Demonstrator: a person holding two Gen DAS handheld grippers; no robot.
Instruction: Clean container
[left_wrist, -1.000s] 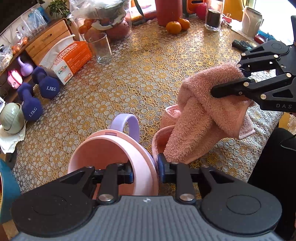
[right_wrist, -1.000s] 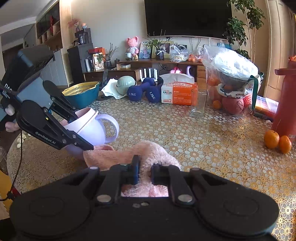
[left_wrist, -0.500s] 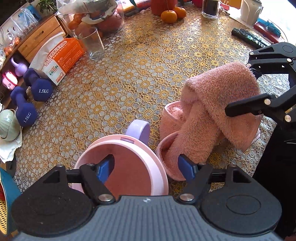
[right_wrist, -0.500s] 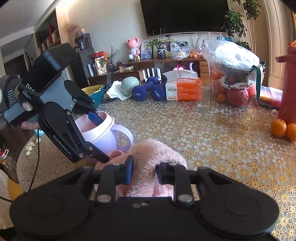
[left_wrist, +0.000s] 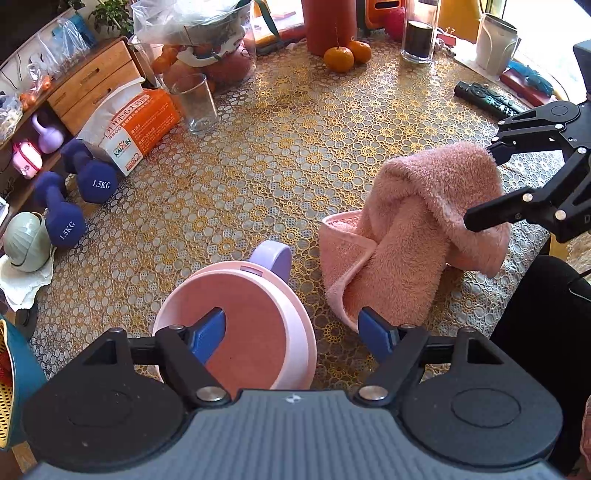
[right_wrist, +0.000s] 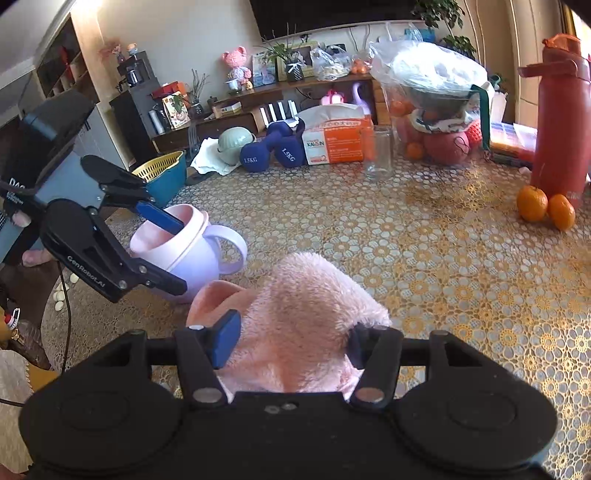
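With both grippers over the table (left_wrist: 295, 155), here's the state. My left gripper (left_wrist: 293, 334) is spread wide — one blue finger sits inside the mouth of the pink cup (left_wrist: 243, 332), the other hangs outside it, just beside the towel (left_wrist: 413, 236). It has hold of nothing. The cup stands on the patterned tablecloth near the table's near edge, lilac handle pointing away from me in the left wrist view; from the right wrist view the cup (right_wrist: 177, 251) looks tipped a bit toward the left gripper (right_wrist: 162, 251), can't tell if it's resting flat.

My right gripper (right_wrist: 293, 341) is also parted wide — the pink towel (right_wrist: 295, 325) bulges up between its fingers. Whether the pads are actually pressing the cloth, I can't tell. The towel is bunched in a heap, lower end on the table, right beside the cup.

Further back: an empty glass (left_wrist: 195, 103), two blue dumbbells (left_wrist: 74, 199), two oranges (right_wrist: 545, 205) by a red bottle (right_wrist: 561, 118).
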